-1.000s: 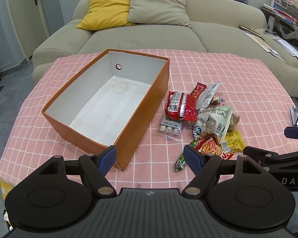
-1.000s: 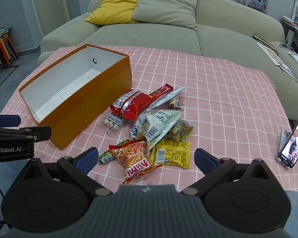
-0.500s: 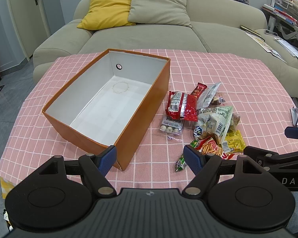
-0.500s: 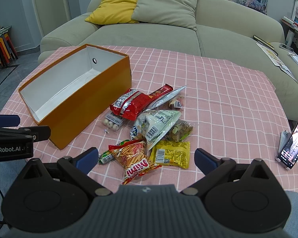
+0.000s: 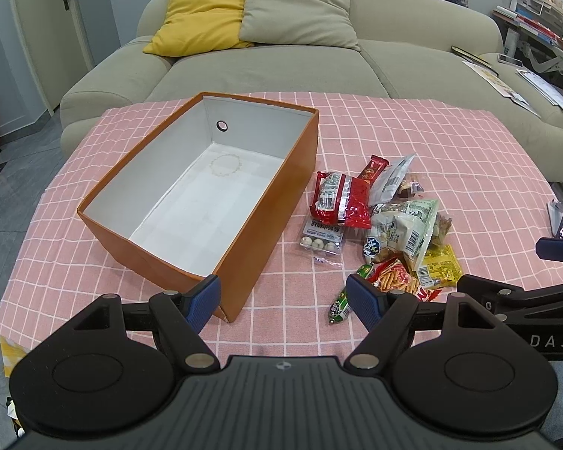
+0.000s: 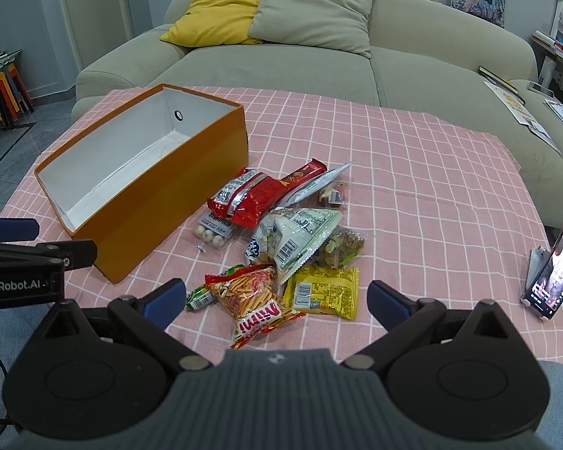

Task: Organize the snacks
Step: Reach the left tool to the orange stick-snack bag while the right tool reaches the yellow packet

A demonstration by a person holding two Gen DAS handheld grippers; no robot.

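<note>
Right gripper (image 6: pixel 274 296) hovered low at desk edge, jaws spread wide, empty; left gripper (image 5: pixel 283 296) likewise, jaws parted, nothing held.

Just right of orange box (image 6: pixel 169 195): Mimi stick-snack bag (image 6: pixel 255 300), yellow packet (image 6: pixel 324 290), small green candy (image 6: pixel 199 299) nearest.

Farther from box front corner: white-green bag (image 6: pixel 296 236) overlapped neighbours, red packet (image 6: pixel 251 197) over clear ball-candy pack (image 6: pixel 216 227).

Risk: slippery, overlapping film could slip or drag neighbours.

Box stood empty; wide jaws might clip its wall.

Phone on stand (image 6: pixel 553 268) far right, near desk edge, could be knocked.
</note>
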